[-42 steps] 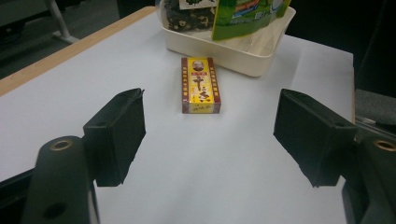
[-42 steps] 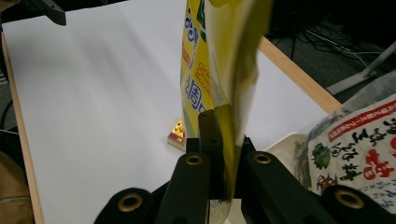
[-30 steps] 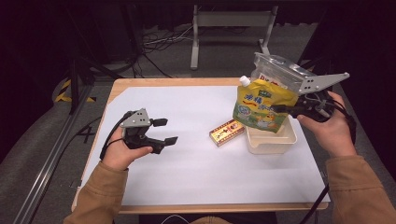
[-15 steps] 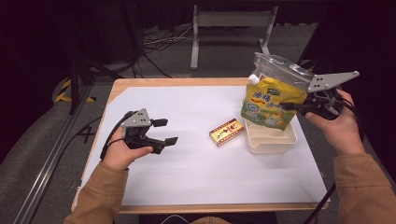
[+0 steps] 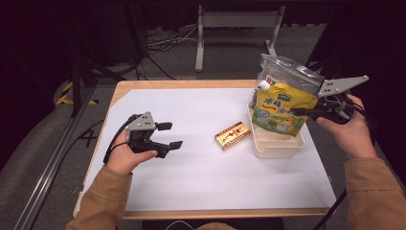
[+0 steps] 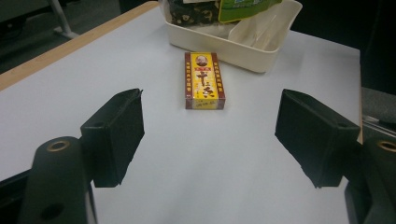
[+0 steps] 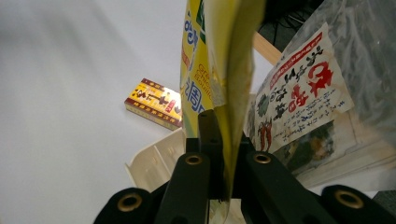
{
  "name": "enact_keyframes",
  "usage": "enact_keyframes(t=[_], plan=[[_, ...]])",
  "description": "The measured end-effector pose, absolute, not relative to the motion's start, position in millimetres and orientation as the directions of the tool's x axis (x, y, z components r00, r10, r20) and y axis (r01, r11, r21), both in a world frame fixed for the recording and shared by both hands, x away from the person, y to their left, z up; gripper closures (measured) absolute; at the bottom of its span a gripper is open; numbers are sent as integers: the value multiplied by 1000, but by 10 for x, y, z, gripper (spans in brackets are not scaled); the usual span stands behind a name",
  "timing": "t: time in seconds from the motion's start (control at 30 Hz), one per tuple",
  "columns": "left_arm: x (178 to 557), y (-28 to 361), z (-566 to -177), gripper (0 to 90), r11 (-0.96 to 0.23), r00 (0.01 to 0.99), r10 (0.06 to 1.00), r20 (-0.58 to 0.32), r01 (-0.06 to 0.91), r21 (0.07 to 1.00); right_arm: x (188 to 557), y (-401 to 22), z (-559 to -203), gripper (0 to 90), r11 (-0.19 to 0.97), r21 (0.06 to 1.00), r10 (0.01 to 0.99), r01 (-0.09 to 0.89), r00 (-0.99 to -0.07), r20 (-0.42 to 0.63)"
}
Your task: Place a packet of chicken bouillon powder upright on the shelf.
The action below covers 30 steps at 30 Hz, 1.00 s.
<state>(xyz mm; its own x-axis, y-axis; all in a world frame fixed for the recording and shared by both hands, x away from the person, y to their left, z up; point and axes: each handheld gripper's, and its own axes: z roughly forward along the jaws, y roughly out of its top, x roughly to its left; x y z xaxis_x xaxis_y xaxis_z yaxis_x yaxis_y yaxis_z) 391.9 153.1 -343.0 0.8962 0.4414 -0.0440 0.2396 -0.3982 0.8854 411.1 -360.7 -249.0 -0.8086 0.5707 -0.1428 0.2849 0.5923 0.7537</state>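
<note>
Two packs over a cream tray (image 5: 277, 148) in the high view: right gripper (image 5: 306, 111) pinches the yellow pouch (image 5: 280, 110), clear bag (image 5: 287, 72) behind. Left gripper view: left gripper (image 6: 210, 135) spread, empty, near box (image 6: 204, 80) with Chinese characters. Right gripper view: jaws clamp the pouch (image 7: 219, 60) edge; bag (image 7: 327, 93) label shows red characters.

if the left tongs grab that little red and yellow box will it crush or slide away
The box looks like stiff card with crisp edges, so it likely holds shape. It lies flat on the smooth white table, so it may skid if nudged. Probably light; unlikely to roll.
</note>
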Motion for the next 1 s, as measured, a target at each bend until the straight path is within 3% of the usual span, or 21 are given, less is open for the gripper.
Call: enact_keyframes(t=[1.0], plan=[[3930,1501,-3460,242,-404,897,439,-54,250,880,4125,-3664,-2620,900,623,714,551,320,-827,-111]])
